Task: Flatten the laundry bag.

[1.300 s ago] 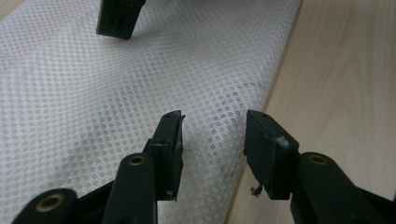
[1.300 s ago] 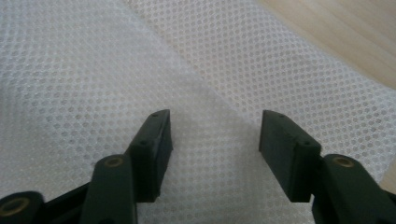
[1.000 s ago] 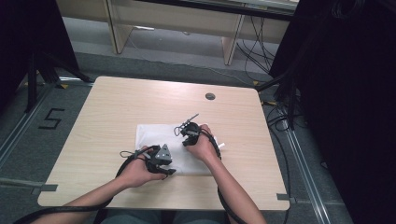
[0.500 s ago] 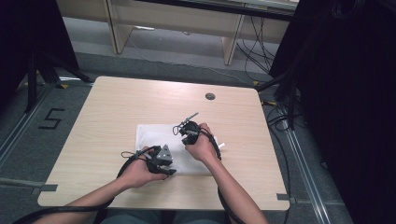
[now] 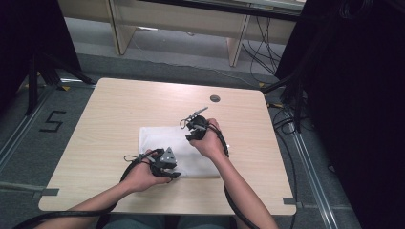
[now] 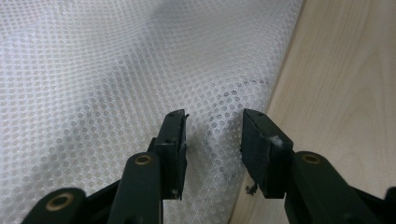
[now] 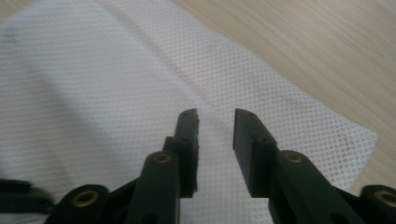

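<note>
From the high view, your thin white mesh cloth (image 5: pixel 162 143) lies flat in the middle of the pale wooden bench (image 5: pixel 119 109), a bit nearer to you than to the far edge. Your left claw (image 5: pixel 174 174) sits low at the near edge of the cloth, and your right claw (image 5: pixel 190 137) hangs just above the far right part of it. One claw at each end looks like a good way to fold or lift the cloth evenly. A small dark round hole cover (image 5: pixel 215 98) sits in the bench, well away from the cloth.

In the left gripper view, the left claw (image 6: pixel 212 144) is let go — its two black jaws stand apart with nothing pinched between them. The cloth (image 6: pixel 116 70) lies under and past them, and its edge runs right by the bare bench (image 6: pixel 345 74). The claw seems to wait there, ready to nip that edge.

In the right gripper view, the right claw (image 7: pixel 215 149) has just been opening — the jaws stand apart, and nothing is between them. The cloth (image 7: pixel 93 84) lies flat below, its corner pointing out over the bench (image 7: pixel 303 37). I think you have let go here.
</note>
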`<state>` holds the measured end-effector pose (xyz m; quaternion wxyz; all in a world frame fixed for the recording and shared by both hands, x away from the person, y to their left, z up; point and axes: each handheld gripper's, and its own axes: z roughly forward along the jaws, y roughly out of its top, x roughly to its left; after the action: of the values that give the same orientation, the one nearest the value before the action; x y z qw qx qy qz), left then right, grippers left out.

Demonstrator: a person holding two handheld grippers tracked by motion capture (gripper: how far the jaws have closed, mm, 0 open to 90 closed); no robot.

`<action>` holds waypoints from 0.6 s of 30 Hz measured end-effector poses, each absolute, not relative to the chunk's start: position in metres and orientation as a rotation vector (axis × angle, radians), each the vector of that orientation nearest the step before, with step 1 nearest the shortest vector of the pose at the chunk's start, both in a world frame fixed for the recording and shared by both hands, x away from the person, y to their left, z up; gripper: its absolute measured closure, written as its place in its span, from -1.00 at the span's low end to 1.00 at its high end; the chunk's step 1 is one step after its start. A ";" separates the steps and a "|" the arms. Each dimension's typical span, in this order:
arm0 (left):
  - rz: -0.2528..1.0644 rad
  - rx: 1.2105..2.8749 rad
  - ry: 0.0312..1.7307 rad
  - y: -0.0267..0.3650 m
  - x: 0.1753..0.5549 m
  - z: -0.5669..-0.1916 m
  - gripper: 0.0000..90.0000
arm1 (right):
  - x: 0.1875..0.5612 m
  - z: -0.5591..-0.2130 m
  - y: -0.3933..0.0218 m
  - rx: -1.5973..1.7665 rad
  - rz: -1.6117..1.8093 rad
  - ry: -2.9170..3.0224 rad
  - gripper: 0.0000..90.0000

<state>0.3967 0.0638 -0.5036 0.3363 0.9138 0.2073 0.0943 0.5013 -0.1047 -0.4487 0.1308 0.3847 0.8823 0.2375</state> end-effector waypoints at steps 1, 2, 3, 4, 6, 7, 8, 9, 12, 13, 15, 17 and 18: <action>0.247 2.383 0.538 0.064 0.397 -0.504 0.34 | 0.507 -0.454 -0.105 1.130 0.686 2.561 0.34; 0.246 2.383 0.538 0.064 0.397 -0.504 0.34 | 0.510 -0.458 -0.106 1.127 0.678 2.562 0.28; 0.235 2.380 0.532 0.064 0.397 -0.504 0.34 | 0.513 -0.462 -0.107 1.139 0.664 2.567 0.24; 0.233 2.329 0.579 0.062 0.395 -0.506 0.34 | 0.516 -0.466 -0.108 1.139 0.657 2.569 0.18; 0.238 2.379 0.540 0.065 0.397 -0.504 0.34 | 0.519 -0.473 -0.108 1.139 0.657 2.577 0.11; 0.234 2.377 0.538 0.064 0.397 -0.504 0.34 | 0.519 -0.476 -0.107 1.151 0.644 2.593 0.10; 0.238 2.384 0.531 0.064 0.398 -0.504 0.34 | 0.521 -0.478 -0.108 1.121 0.639 2.595 0.10; 0.234 2.386 0.529 0.065 0.398 -0.504 0.34 | 0.521 -0.480 -0.107 1.140 0.626 2.600 0.10; 0.240 2.385 0.536 0.065 0.397 -0.504 0.34 | 0.524 -0.487 -0.107 1.137 0.632 2.609 0.23; 0.241 2.386 0.535 0.065 0.398 -0.504 0.34 | 0.524 -0.487 -0.107 1.145 0.644 2.613 0.31; 0.232 2.363 0.557 0.063 0.397 -0.505 0.34 | 0.523 -0.487 -0.106 1.131 0.646 2.631 0.49; 0.225 2.334 0.584 0.062 0.397 -0.506 0.34 | 0.521 -0.487 -0.103 1.127 0.653 2.648 0.71; 0.231 2.392 0.534 0.065 0.399 -0.504 0.34 | 0.520 -0.486 -0.102 1.110 0.649 2.656 0.81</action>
<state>0.3987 0.0651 -0.5038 0.3335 0.9160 0.2047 0.0886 0.5198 -0.1018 -0.4860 0.0952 0.3744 0.8960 0.2190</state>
